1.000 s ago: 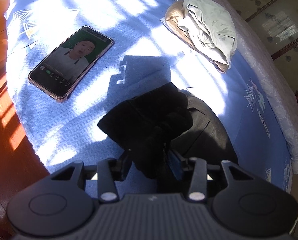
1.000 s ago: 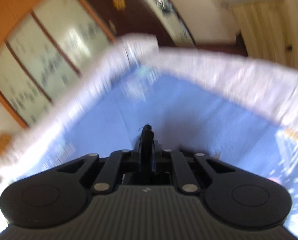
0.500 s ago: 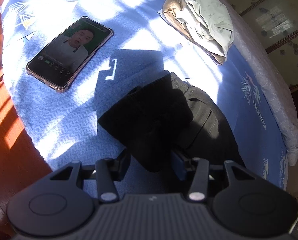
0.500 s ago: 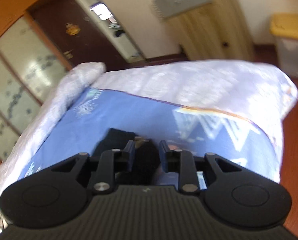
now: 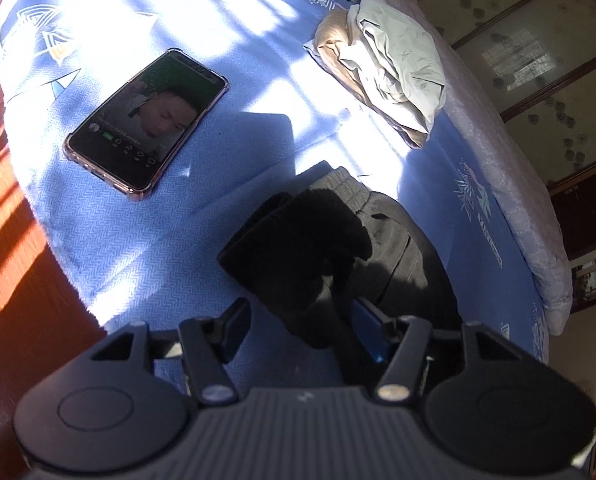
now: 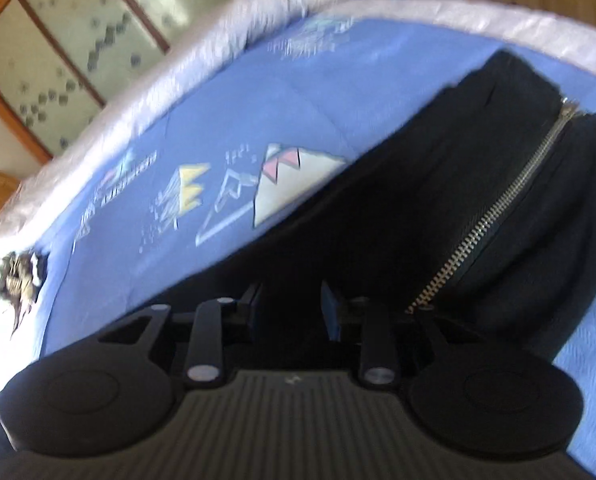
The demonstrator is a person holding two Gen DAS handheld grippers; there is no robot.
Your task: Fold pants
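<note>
1. Two claws, one black pants (image 5: 330, 256) heap on a blue bedsheet (image 5: 145, 248). Going left to right in the left wrist view: a phone (image 5: 145, 120) lies at 10 o'clock, screen lit, well apart from the heap. Risk: a swept pant leg could drag it toward the bed edge at 8 o'clock and onto the wood floor (image 5: 13, 264).

2. Centre: pants lie bunched, a thick fold on top, waistband ribbing showing at 12 o'clock of the heap. Left gripper (image 5: 302, 328) has jaws spreading apart; dark cloth sits in the gap, pads look clear of it. Released, as I read it. Risk: the top fold is loose and may slump or unroll once let go, spoiling the fold line.

3. At 1 o'clock, a pale garment pile (image 5: 386, 68) near the pants. Risk: a wide swing could snag it and mix the two.

4. Right wrist view, blurred. Printed pattern (image 6: 257, 188) on the sheet at 10 o'clock; pants (image 6: 438, 208) fill centre to 3 o'clock, zipper (image 6: 498, 216) open and running diagonally.

5. Right gripper (image 6: 289, 312) jaws are widening, black cloth just ahead between them, no pinch visible. Risk: closing here may catch only one layer, or bite the zipper teeth at 2 o'clock, and pull the front askew.

6. Strong sun and deep shadow hide the cloth edges, so misjudging a hem is likely.
</note>
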